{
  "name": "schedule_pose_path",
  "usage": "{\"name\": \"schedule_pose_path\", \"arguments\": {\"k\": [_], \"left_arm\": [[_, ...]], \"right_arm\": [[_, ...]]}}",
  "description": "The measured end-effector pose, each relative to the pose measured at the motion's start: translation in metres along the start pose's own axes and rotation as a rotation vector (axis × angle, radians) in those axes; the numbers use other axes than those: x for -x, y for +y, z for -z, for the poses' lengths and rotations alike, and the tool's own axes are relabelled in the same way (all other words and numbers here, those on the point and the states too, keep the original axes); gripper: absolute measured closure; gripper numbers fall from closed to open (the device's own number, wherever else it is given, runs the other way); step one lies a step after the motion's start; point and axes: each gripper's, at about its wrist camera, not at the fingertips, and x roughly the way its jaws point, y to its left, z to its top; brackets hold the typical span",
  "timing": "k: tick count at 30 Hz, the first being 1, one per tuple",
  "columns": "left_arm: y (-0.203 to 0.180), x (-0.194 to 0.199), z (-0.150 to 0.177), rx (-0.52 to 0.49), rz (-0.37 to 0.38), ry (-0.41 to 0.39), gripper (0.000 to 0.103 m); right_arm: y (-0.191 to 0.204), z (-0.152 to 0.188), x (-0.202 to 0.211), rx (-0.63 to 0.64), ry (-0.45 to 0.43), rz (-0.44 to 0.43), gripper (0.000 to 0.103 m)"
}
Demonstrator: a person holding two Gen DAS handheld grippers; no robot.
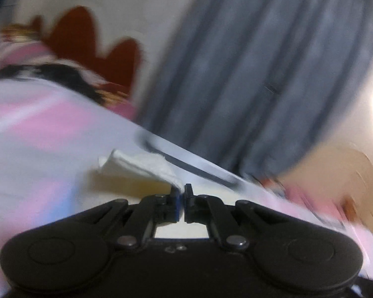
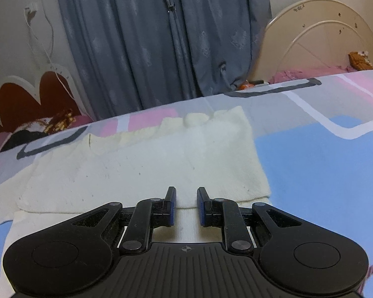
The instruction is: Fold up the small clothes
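My left gripper (image 1: 182,190) is pinched together on a corner of the cloth (image 1: 139,167), which hangs lifted off the sheet (image 1: 37,149); that view is blurred, so I can't tell how much fabric sits between the pads. My right gripper (image 2: 185,193) has its fingers apart and holds nothing; it hovers low over the near edge of the cloth (image 2: 141,164). From the right view, the pale yellow cloth lies spread on the patterned sheet (image 2: 310,164), already doubled over itself, with an upper layer ending in a fold line just ahead of my right fingertips and a lower layer running under them. The far edge is rumpled, near the curtain (image 2: 149,42) side of the bed. I judge the step in hand to be carrying the lifted corner across for the next fold. To do it well, I should keep the left pinch firm and low so the cloth trails flat rather than bunching, and bring the corner down square on the matching edge. The right could press or grip the near edge so the lower layer doesn't drag. The rumpled far edge may need smoothing, or the fold will come out crooked.
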Motion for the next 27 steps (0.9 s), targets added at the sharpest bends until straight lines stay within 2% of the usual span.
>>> {"name": "schedule_pose_path", "arguments": {"k": [3,7,10,14,15,16,17,18,20,21,22,23,27], "left_arm": [[-0.063,-0.025,0.025,-0.134,0.052,0.053,0.101],[-0.131,-0.061,0.051,-0.243,0.108,0.105,0.101],[-0.167,-0.073,0.077,-0.309,0.142,0.142,0.101],[-0.191,-0.092,0.110,-0.374,0.178,0.206,0.099],[-0.196,-0.094,0.119,-0.393,0.193,0.230,0.079],[-0.200,-0.093,0.129,-0.416,0.215,0.249,0.055],[-0.204,-0.088,0.137,-0.446,0.219,0.240,0.047],[-0.206,-0.072,0.144,-0.474,0.215,0.212,0.043],[-0.197,-0.052,0.145,-0.506,0.190,0.176,0.042],[-0.189,-0.043,0.144,-0.501,0.162,0.161,0.042],[-0.178,-0.033,0.142,-0.485,0.135,0.141,0.042],[-0.164,-0.023,0.139,-0.463,0.100,0.127,0.042],[-0.095,0.008,0.124,-0.335,-0.061,0.088,0.047]], "right_arm": [[-0.008,-0.003,-0.002,-0.021,-0.001,-0.019,0.086],[-0.023,-0.007,0.002,-0.041,-0.010,-0.046,0.085],[-0.035,-0.010,0.005,-0.048,-0.010,-0.063,0.086],[-0.052,-0.010,0.010,-0.065,-0.003,-0.098,0.085],[-0.055,-0.010,0.010,-0.069,-0.001,-0.110,0.085],[-0.058,-0.010,0.011,-0.072,0.001,-0.119,0.085],[-0.059,-0.010,0.011,-0.074,0.003,-0.124,0.085],[-0.060,-0.010,0.011,-0.075,0.006,-0.130,0.085],[-0.058,-0.010,0.010,-0.067,0.007,-0.137,0.082],[-0.056,-0.010,0.010,-0.061,0.003,-0.137,0.074],[-0.053,-0.010,0.010,-0.052,-0.012,-0.140,0.052],[-0.048,-0.010,0.011,-0.039,-0.029,-0.151,0.046],[-0.020,-0.011,0.006,0.033,-0.024,-0.254,0.046]]}}
